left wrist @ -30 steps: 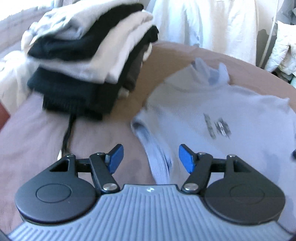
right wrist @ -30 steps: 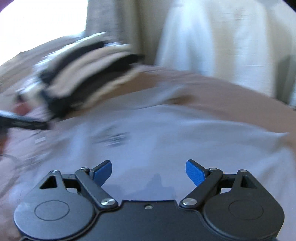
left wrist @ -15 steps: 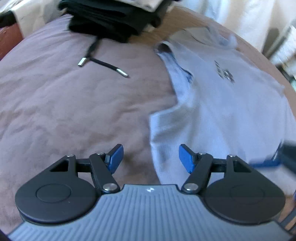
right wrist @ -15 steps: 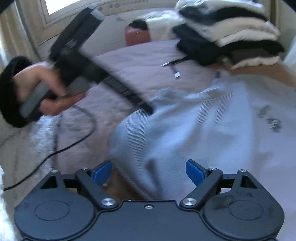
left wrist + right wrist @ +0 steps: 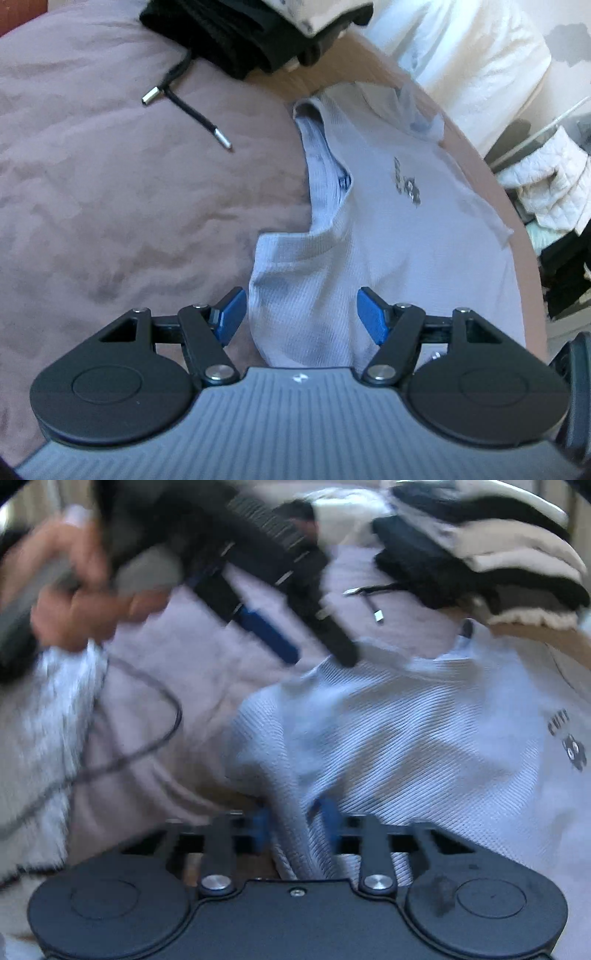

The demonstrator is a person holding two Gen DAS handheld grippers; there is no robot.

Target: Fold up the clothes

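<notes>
A pale blue ribbed shirt (image 5: pixel 402 236) with a small dark chest print lies spread on the mauve bed cover (image 5: pixel 110 192). My left gripper (image 5: pixel 301 314) is open, its blue pads on either side of the shirt's near corner, just above it. In the right wrist view the same shirt (image 5: pixel 424 738) bunches up toward my right gripper (image 5: pixel 295 827), which is shut on a fold of its edge. The left gripper (image 5: pixel 280 642) also shows there, blurred, held by a hand over the shirt's far edge.
A stack of folded black, white and beige clothes (image 5: pixel 491 554) sits at the head of the bed, a black drawstring (image 5: pixel 184 99) trailing from it. White bedding (image 5: pixel 454 55) lies behind. A thin dark cable (image 5: pixel 140 738) and grey fabric lie on the left.
My right gripper has closed on the shirt's edge; it was open half a second ago. My left gripper has come lower over the shirt's near corner and stays open.
</notes>
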